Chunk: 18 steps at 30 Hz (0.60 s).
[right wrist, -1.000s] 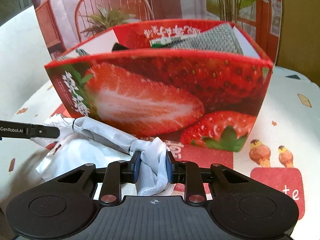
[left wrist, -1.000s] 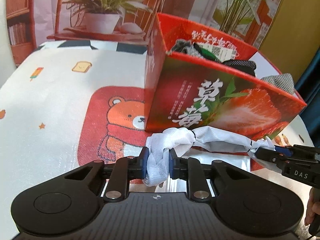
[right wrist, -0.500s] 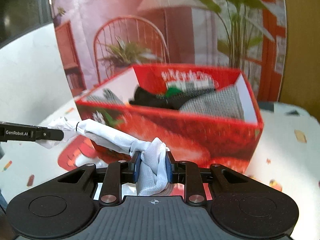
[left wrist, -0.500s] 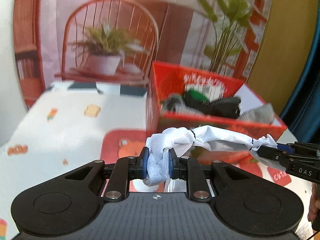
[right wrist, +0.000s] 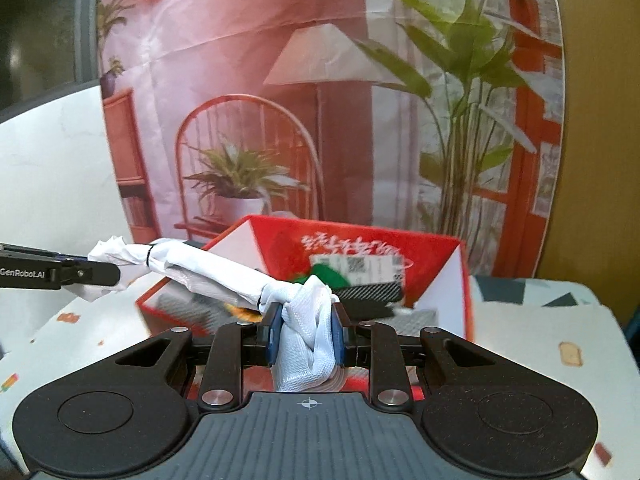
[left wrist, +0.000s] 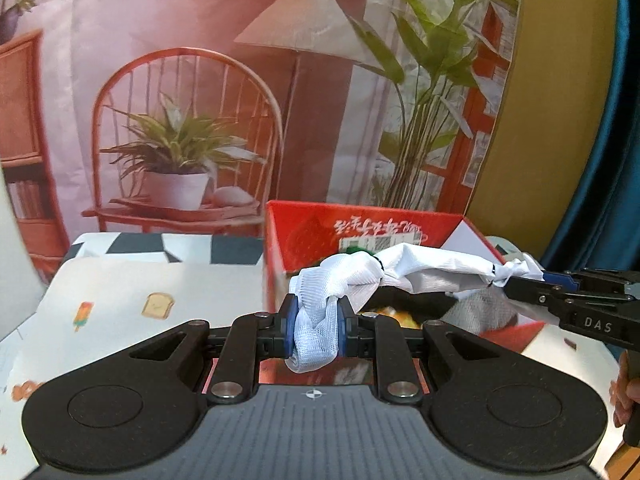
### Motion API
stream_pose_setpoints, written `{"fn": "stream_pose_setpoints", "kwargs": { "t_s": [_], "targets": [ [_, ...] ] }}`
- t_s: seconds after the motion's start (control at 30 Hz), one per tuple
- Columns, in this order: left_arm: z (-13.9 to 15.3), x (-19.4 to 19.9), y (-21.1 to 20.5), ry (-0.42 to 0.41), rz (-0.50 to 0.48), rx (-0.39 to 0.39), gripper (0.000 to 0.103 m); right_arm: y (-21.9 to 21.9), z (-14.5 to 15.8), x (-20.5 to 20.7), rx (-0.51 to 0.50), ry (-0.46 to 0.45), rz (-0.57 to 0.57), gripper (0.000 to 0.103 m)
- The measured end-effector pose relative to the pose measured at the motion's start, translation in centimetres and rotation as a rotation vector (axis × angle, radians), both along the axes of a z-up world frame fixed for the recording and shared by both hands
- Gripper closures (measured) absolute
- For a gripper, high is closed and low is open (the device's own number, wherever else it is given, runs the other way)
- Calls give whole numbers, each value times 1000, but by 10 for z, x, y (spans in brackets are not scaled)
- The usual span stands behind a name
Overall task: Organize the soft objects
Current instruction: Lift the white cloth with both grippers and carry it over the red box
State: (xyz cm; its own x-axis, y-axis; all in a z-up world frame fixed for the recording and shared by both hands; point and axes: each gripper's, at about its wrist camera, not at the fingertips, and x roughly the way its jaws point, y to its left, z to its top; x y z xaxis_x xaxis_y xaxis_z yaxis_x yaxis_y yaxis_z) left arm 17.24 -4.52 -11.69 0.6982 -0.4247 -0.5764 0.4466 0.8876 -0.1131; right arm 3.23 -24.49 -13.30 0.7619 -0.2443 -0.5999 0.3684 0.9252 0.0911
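Left tongs (left wrist: 316, 330) clenched on one bunched end of a white cloth roll (left wrist: 424, 270); blue pads press the mesh fabric from both sides, a short tail hangs below them. Right tongs (right wrist: 306, 334) clenched on the other end of the same roll (right wrist: 216, 270), also with a tail hanging under the pads. In the left view the right tongs (left wrist: 520, 286) enter from the right edge, tips on the far end of the roll; part of a hand (left wrist: 624, 392) shows at the lower right edge. In the right view the left tongs (right wrist: 116, 274) enter from the left, tips on the roll's far end. The roll spans between the two tongs, clear of the desk (left wrist: 120, 292), with thin black bands near each end. Just beyond and below the tongs: open red box (right wrist: 464, 280) with strawberry print, standing on the desk. Inside it, dark and grey knit items (right wrist: 368, 294) and something green (right wrist: 330, 276); contents partly blurred. The roll hangs above the box's near rim. Desk cover is white with small cartoon prints. Farthest: printed backdrop (left wrist: 192, 80) showing chair, potted plants, lamp.
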Motion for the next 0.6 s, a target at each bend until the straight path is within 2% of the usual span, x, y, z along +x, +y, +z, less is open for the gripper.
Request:
{"fn": "stream_pose_setpoints", "kwargs": {
  "t_s": [0.23, 0.4, 0.6],
  "targets": [
    [-2, 49, -47, 3, -11, 59, 82, -38, -3, 40, -31, 48, -54, 80],
    [-15, 81, -74, 33, -16, 111, 82, -59, -18, 76, -83, 100, -88, 80],
    [-34, 114, -94, 98, -12, 147, 82, -76, -41, 109, -98, 175, -104, 80]
  ]
}}
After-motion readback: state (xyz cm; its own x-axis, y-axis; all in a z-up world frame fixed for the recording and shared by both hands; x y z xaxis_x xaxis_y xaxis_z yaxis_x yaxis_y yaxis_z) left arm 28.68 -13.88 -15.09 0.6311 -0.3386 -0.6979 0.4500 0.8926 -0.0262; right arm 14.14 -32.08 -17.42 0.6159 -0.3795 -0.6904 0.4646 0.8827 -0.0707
